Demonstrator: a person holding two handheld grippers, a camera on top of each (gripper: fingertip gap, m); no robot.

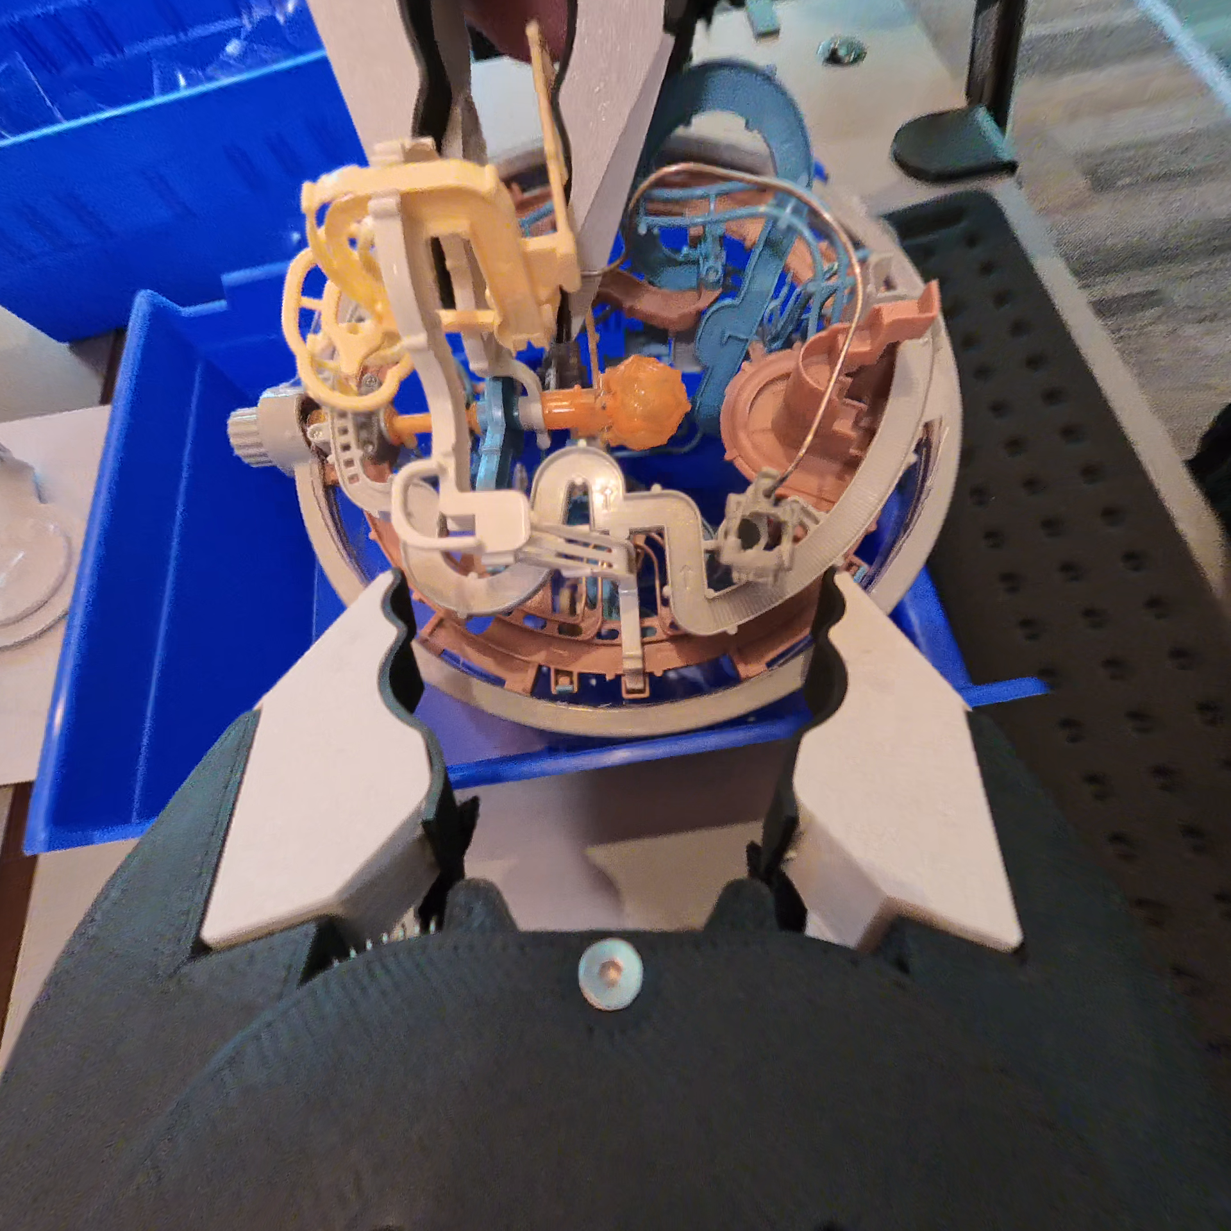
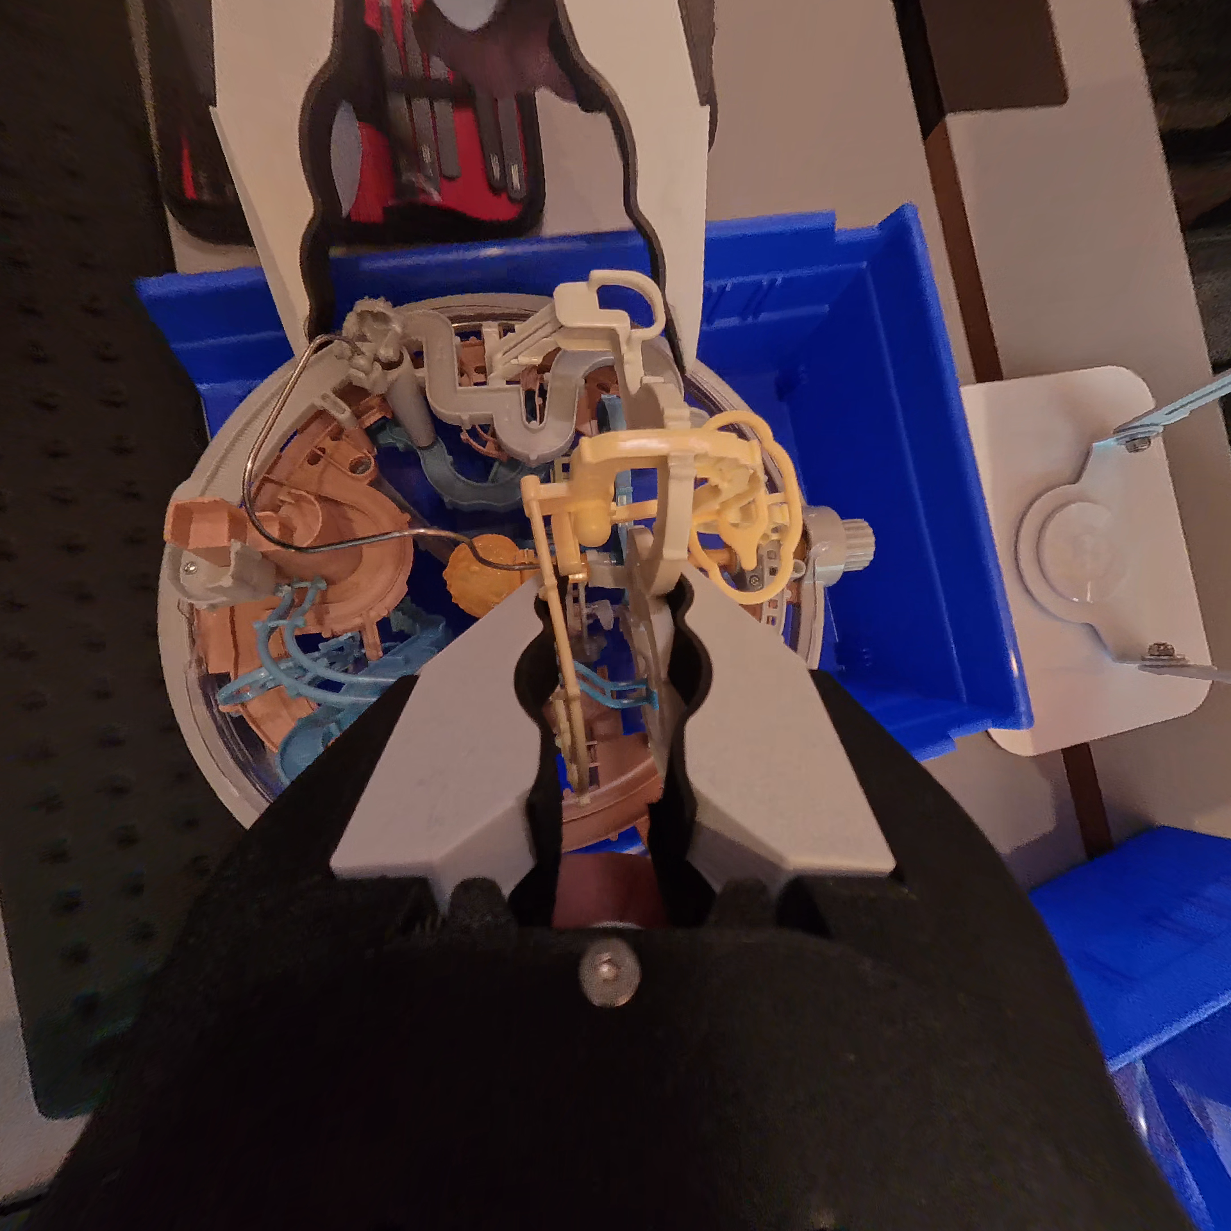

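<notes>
A round maze toy (image 1: 599,426), a half-open sphere packed with cream, grey, tan and pale blue plastic tracks, sits over a blue bin (image 1: 166,533) on the desk (image 2: 786,133). The left tool (image 1: 609,606) comes at it from one side with its two grey fingers spread wide, one at each side of the toy's grey outer ring (image 1: 626,716); the fingertips sit right at the ring, though I cannot tell whether they press on it. The right tool (image 2: 613,596) reaches in from the opposite side, its fingers drawn close together around a thin cream strut (image 2: 559,639) that runs down from the cream track section (image 2: 639,459), so it appears to be pinching that piece, with a grey curved rail also between the pads. In the left wrist view the right tool shows at the top, its narrow tips buried among the cream parts. An orange knobbly ball (image 1: 643,400) on an orange axle sits at the middle of the toy, and a thin bent wire (image 2: 266,426) loops over the tan spiral part (image 2: 333,533). A grey knob (image 2: 846,543) sticks out from the ring on one side. A black perforated mat (image 1: 1079,466) lies beside the bin, a red and black case of tweezers (image 2: 433,153) lies beyond it, a white plate with a metal bracket (image 2: 1079,553) sits on the other side, and another blue bin (image 1: 133,166) stands near.
</notes>
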